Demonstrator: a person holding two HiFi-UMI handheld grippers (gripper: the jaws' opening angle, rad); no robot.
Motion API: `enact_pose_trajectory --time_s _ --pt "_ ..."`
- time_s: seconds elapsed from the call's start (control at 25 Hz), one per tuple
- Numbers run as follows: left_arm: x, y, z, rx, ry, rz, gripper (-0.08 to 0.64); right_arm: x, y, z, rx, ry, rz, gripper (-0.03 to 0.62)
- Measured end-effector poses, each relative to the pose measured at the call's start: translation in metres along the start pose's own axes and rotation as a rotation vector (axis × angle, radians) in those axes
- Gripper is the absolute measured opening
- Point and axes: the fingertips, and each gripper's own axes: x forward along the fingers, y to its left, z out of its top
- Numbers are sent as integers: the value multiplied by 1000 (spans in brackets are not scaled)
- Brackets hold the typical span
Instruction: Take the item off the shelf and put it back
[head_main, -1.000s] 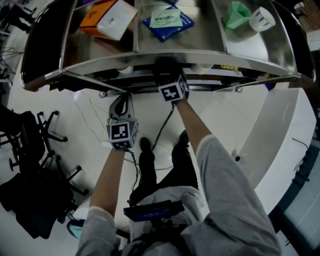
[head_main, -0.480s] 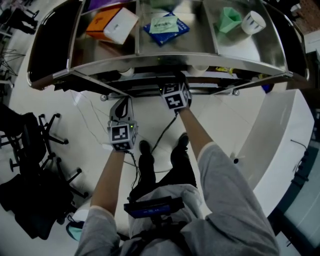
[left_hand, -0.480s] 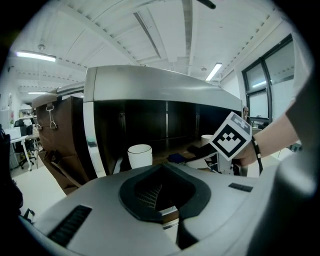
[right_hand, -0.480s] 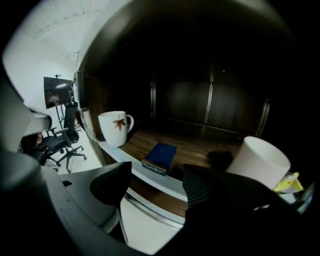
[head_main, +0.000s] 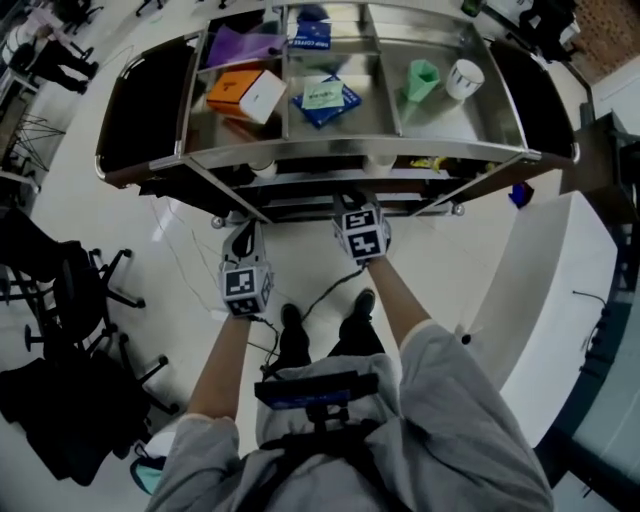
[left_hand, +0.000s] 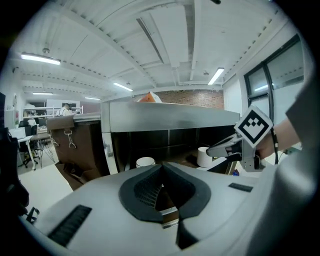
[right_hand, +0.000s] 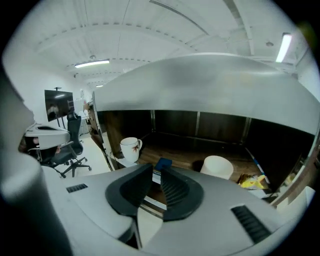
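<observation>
A steel shelf unit (head_main: 350, 152) stands in front of me. Its top tier holds an orange box (head_main: 230, 88), a white box (head_main: 264, 96), a blue packet (head_main: 322, 98), a green cup (head_main: 421, 78) and a white cup (head_main: 464, 77). My right gripper (head_main: 352, 203) hangs just outside the lower tier; its jaws have just been closing to a narrow slit (right_hand: 156, 172) with nothing between them. Beyond them on that tier lie a small blue box (right_hand: 163, 163), a white mug (right_hand: 131, 148) and a white cup (right_hand: 216, 166). My left gripper (head_main: 241, 236) is lower left, jaw tips together and empty (left_hand: 161, 170).
A yellow packet (right_hand: 250, 181) lies at the right of the lower tier. A white bowl (left_hand: 145, 161) also sits there. Office chairs (head_main: 80, 290) stand on the floor to the left, and a white curved counter (head_main: 545, 270) runs along the right. A cable trails by my feet (head_main: 320, 290).
Both grippers have risen, and the right one has drawn back out from under the shelf's front edge. More of the top tier shows now.
</observation>
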Motion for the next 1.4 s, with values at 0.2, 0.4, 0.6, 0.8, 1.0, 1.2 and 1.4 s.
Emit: enact_pose_trajectory --time_s 0.2,0.4,0.6,0.8,1.0,1.2,1.4 --pt "-30 4 11 -12 -10 15 6 -45 -6 6 32 -31 -8 9" --pt "-53 5 10 -20 -13 24 6 -80 -17 1 67 -55 -23 9" --pt "-71 7 15 -18 -30 18 6 -121 -17 -11 109 -78 -27 9" --pt "-83 10 14 -18 -18 3 6 -150 -21 -27 172 -96 -52 9" --pt "-89 17 11 -14 -15 -4 6 -167 -26 -39 198 -100 -82 9" --pt "-90 24 12 -16 -20 -6 6 -173 -31 -46 219 -99 -108 8" --pt "-92 27 11 -26 -20 -7 6 -174 -31 -51 219 -92 -115 8"
